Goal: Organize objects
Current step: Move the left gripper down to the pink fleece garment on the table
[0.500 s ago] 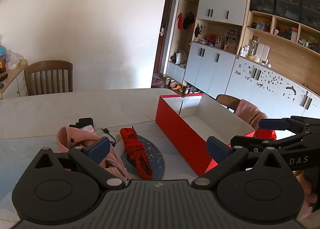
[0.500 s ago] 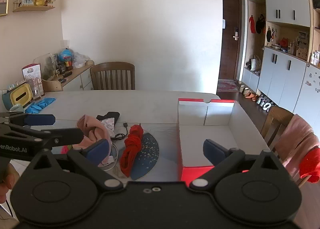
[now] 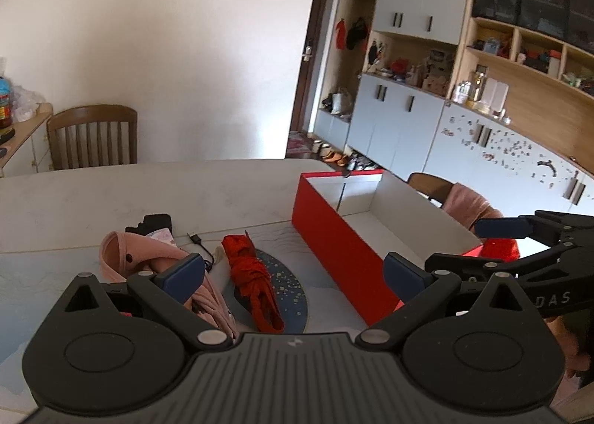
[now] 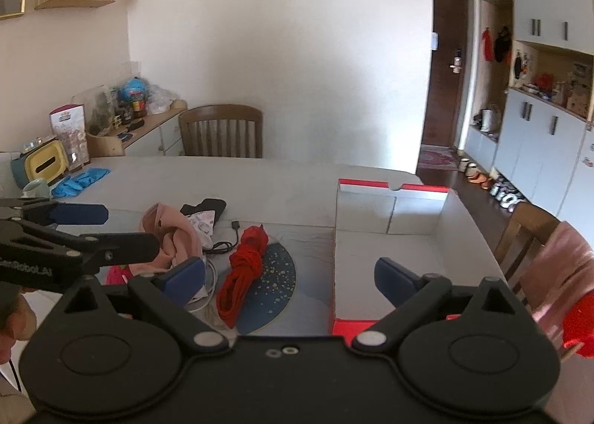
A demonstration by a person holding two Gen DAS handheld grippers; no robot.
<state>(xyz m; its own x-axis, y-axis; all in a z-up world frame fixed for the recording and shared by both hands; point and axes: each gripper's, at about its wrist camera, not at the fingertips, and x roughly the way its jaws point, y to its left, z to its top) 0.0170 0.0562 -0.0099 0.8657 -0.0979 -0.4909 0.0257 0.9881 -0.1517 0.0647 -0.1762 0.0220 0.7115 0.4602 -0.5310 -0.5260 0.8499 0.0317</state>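
A red rope bundle lies on a dark blue speckled mat on the white table. A pink garment lies left of it, with a black cable and a black item beside it. An open red box with a white inside stands to the right. My left gripper is open and empty above the rope and mat. My right gripper is open and empty over the mat and the box's left wall.
A wooden chair stands at the table's far side. Another chair draped with pink cloth stands right of the box. A sideboard with clutter lines the left wall. Blue gloves and a mug sit at the table's far left.
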